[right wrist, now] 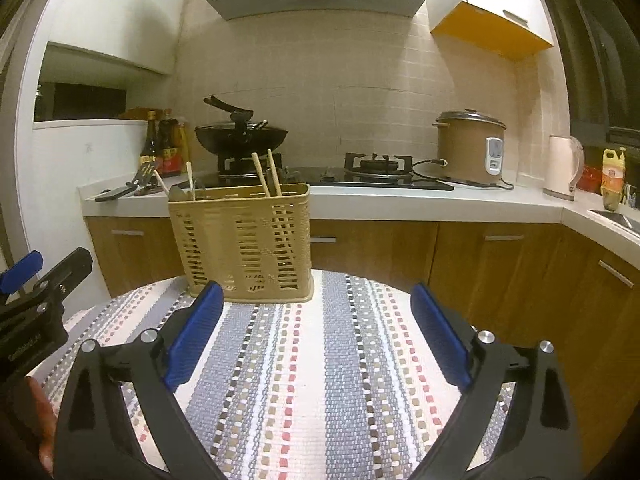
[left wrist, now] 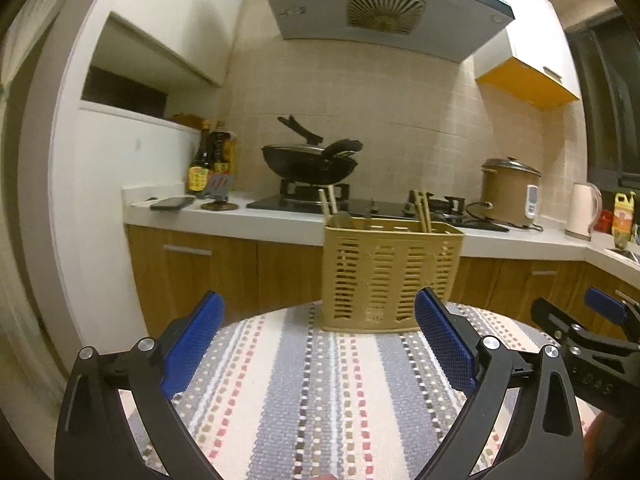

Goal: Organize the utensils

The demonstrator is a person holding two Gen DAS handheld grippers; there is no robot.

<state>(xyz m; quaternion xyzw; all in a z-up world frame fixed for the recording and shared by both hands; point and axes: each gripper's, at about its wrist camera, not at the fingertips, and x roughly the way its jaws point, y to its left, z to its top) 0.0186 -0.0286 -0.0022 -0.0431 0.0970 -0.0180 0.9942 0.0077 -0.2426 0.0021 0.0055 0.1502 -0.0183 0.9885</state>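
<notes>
My left claw (left wrist: 320, 340) stands wide, its blue pads (left wrist: 192, 344) spread apart with nothing between them but the striped woven cloth (left wrist: 304, 392) that covers the round tabletop (right wrist: 516, 390). My right claw (right wrist: 318, 334) is just as wide and just as empty over the same cloth. In the left wrist view I can see the right claw's black frame and a blue pad at the right edge; in the right wrist view the left claw shows at the left edge, so the two sit side by side, near each other but apart.

The tan slotted utensil basket (left wrist: 390, 276) stands upright at the far edge of the tabletop, ahead of both claws and touched by neither. Wooden chopsticks (right wrist: 265, 176) lean out of its top in two groups, one toward each end, and I can make out a darker utensil head at one end, too blurred to name.

Beyond the tabletop I see a kitchen counter (right wrist: 400, 200) with a gas hob, a black wok (right wrist: 240, 136) under its lid on the left burner, a brown rice cooker (right wrist: 470, 146), sauce bottles (left wrist: 210, 160), a pale kettle (right wrist: 564, 166) and a phone (left wrist: 172, 203) lying flat.
</notes>
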